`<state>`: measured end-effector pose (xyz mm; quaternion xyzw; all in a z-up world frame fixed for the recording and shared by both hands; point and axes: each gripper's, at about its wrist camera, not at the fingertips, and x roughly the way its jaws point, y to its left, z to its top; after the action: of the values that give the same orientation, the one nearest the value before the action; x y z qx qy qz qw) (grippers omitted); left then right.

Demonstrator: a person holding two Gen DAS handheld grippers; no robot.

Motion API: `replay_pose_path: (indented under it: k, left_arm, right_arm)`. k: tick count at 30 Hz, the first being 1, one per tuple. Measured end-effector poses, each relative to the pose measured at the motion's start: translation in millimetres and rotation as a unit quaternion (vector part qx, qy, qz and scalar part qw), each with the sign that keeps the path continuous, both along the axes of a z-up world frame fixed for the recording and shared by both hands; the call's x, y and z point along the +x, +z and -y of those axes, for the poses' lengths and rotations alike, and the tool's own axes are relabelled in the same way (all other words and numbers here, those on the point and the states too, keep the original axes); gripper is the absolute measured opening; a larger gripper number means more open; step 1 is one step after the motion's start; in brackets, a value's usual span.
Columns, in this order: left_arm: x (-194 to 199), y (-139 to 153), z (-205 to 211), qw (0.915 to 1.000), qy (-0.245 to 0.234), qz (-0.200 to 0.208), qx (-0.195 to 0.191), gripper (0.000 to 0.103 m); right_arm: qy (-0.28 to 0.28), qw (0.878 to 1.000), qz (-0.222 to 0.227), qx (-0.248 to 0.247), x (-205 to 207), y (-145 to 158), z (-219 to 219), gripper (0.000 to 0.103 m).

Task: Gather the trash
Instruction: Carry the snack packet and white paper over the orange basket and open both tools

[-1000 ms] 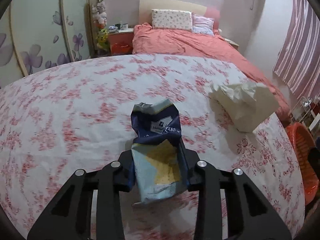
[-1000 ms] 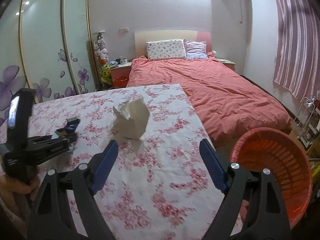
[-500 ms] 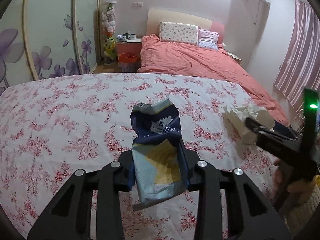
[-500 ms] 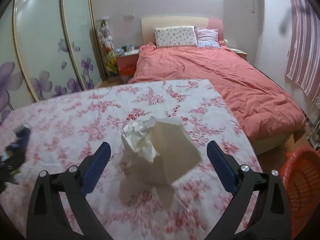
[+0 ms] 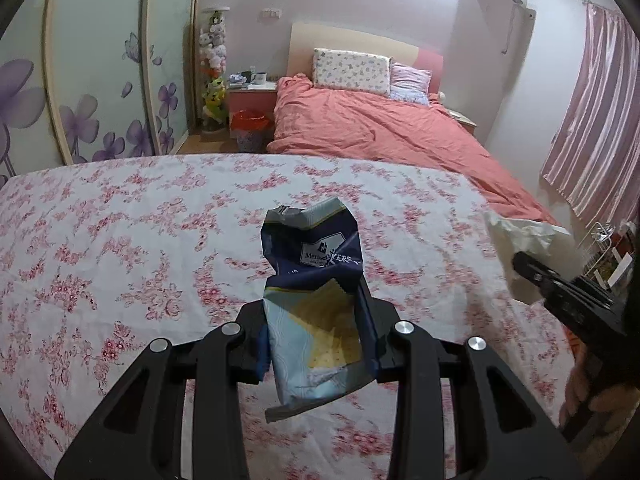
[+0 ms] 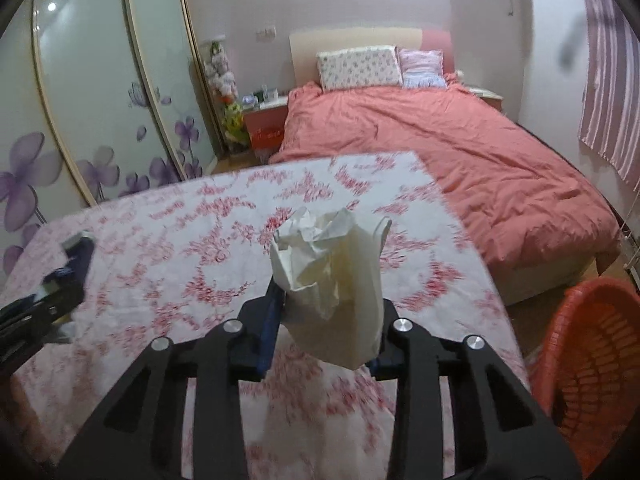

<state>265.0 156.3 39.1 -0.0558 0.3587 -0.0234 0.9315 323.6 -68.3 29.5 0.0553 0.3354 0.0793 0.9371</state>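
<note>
My left gripper [image 5: 318,316] is shut on a crumpled blue and yellow snack bag [image 5: 314,280] and holds it above the floral tablecloth [image 5: 120,240]. My right gripper [image 6: 326,304] is shut on a crumpled white paper wad [image 6: 328,268], held above the cloth. The paper wad [image 5: 524,248] and the right gripper also show at the right of the left wrist view. The snack bag [image 6: 76,256] in the left gripper shows at the left of the right wrist view. An orange plastic basket [image 6: 596,360] stands on the floor beside the table's right edge.
A bed with a salmon cover [image 5: 380,128] lies beyond the table. A wardrobe with purple flower doors [image 5: 80,80] runs along the left. A nightstand [image 5: 250,98] and a small bin [image 5: 248,132] stand by the bed. Pink curtains [image 5: 600,120] hang at the right.
My right gripper has closed on the paper wad, which it straddled open half a second ago, and lifted it. My left gripper has kept hold of the snack bag and risen above the table.
</note>
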Motion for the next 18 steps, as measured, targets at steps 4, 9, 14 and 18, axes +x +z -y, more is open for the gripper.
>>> replay_pose_path:
  k: [4,9,14,18]
  left_arm:
    - [-11.6,13.4,17.3,0.9998,-0.015,0.015,-0.001,0.036]
    - [-27.2,28.0,43.3,0.9987,-0.038,0.035,-0.001,0.036]
    - [-39.7,36.3,71.1,0.9971,-0.064,0.042,-0.003,0.036]
    - [-48.6,41.3,97.0,0.9946,-0.092,0.048,-0.005,0.036]
  right_arm:
    - [-0.009,0.999,0.041,0.012,-38.2,27.7,19.1,0.034]
    - [-0.031,0.996,0.086,0.020,-80.1,52.7,40.4,0.034]
    - [-0.058,0.991,0.120,-0.001,-116.0,66.8,58.4,0.034]
    - [-0.080,0.988,0.130,-0.006,-137.7,72.5,77.1,0.034]
